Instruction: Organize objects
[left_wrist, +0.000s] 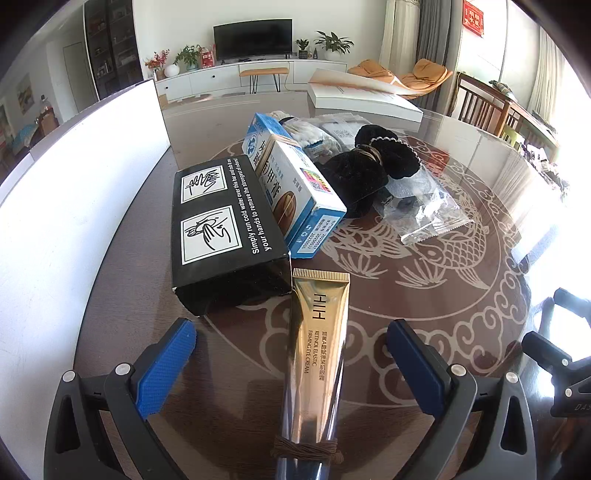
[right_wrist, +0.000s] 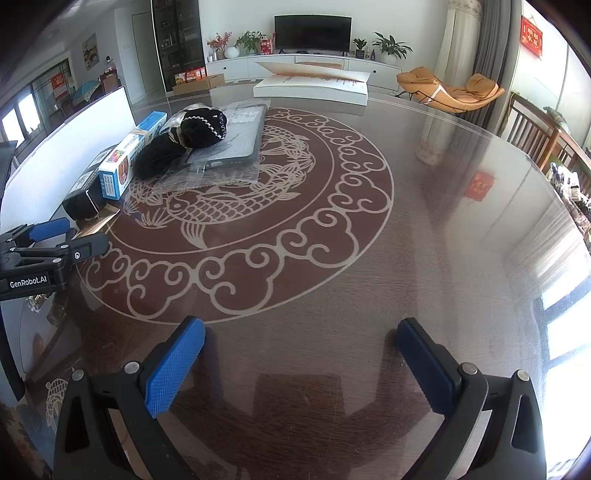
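Note:
A gold eye cream tube (left_wrist: 317, 354) lies on the glass table between the open fingers of my left gripper (left_wrist: 291, 354), not pinched. Beyond it lie a black box (left_wrist: 221, 229) and a blue and white box (left_wrist: 295, 184). Black hair scrunchies (left_wrist: 373, 166) and clear plastic packets (left_wrist: 424, 210) lie to the right. My right gripper (right_wrist: 301, 362) is open and empty over bare table. The right wrist view also shows the left gripper (right_wrist: 55, 243), the blue and white box (right_wrist: 125, 158), the scrunchies (right_wrist: 184, 136) and a grey packet (right_wrist: 232, 136).
A white board (left_wrist: 74, 192) stands along the table's left edge. An open white book (right_wrist: 314, 83) lies at the table's far side. Wooden chairs (right_wrist: 535, 136) stand at the right. The table (right_wrist: 443, 240) has a fish pattern under glass.

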